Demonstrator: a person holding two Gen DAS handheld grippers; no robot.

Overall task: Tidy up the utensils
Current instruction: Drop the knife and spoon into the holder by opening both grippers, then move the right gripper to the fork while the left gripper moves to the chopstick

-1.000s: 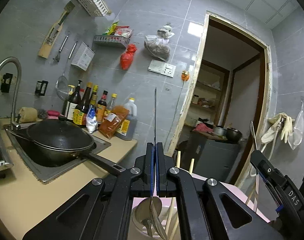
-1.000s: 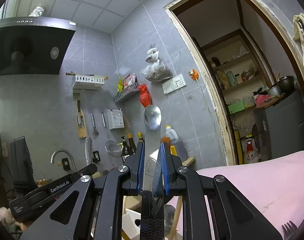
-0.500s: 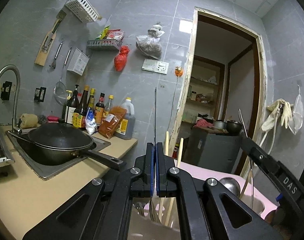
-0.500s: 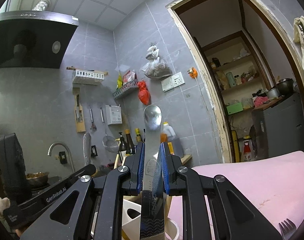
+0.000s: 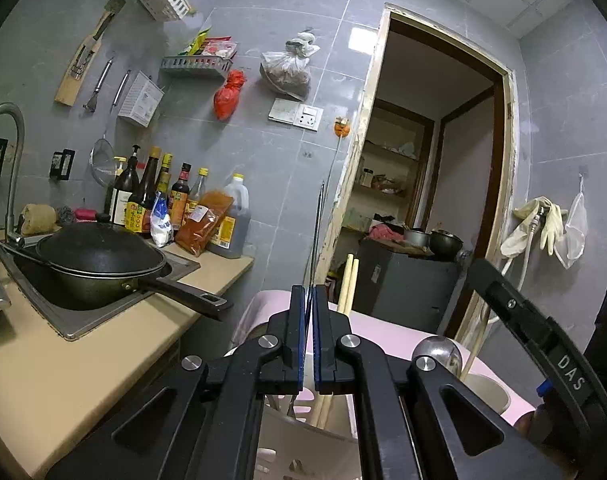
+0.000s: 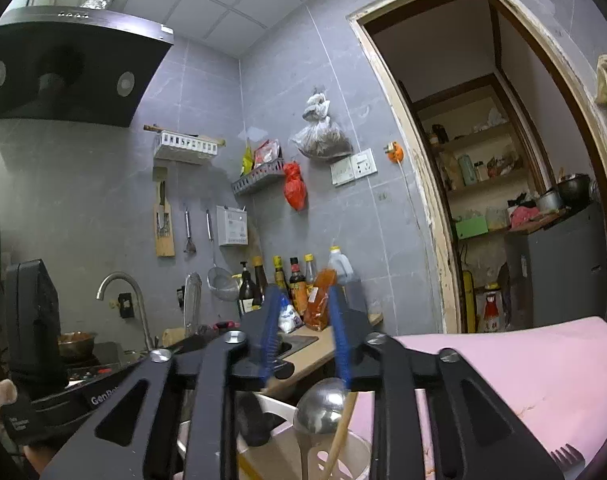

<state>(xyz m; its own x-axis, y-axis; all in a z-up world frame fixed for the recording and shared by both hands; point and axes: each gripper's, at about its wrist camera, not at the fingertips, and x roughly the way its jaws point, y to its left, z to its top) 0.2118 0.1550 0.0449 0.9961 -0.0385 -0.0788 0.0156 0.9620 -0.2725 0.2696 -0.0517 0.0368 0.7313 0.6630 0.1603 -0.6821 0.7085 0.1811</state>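
Observation:
My left gripper point(image 5: 310, 300) is shut on a thin metal utensil point(image 5: 318, 236) that stands upright, seen edge-on. Its flat, rounded top point(image 6: 193, 300) also shows in the right wrist view. Below it stands a white utensil holder point(image 5: 303, 436) with wooden chopsticks point(image 5: 349, 284). My right gripper point(image 6: 303, 324) has its jaws opening, with nothing between the blue pads point(image 6: 271, 328). A steel spoon point(image 6: 323, 404) stands bowl-up just below them in a round cream cup point(image 6: 347, 456), beside a chopstick point(image 6: 341, 432). The spoon's bowl point(image 5: 437, 350) shows in the left wrist view too.
A pink mat point(image 6: 535, 372) covers the table; a fork point(image 6: 567, 456) lies at its near right corner. To the left are a beige counter point(image 5: 63, 368), a sink with a black pan point(image 5: 99, 260) and sauce bottles point(image 5: 175, 204). A doorway point(image 5: 431, 200) opens ahead.
The right gripper's jaws have parted, and the spoon has slid down out of them into the cup. The left gripper still grips its utensil over the holder.

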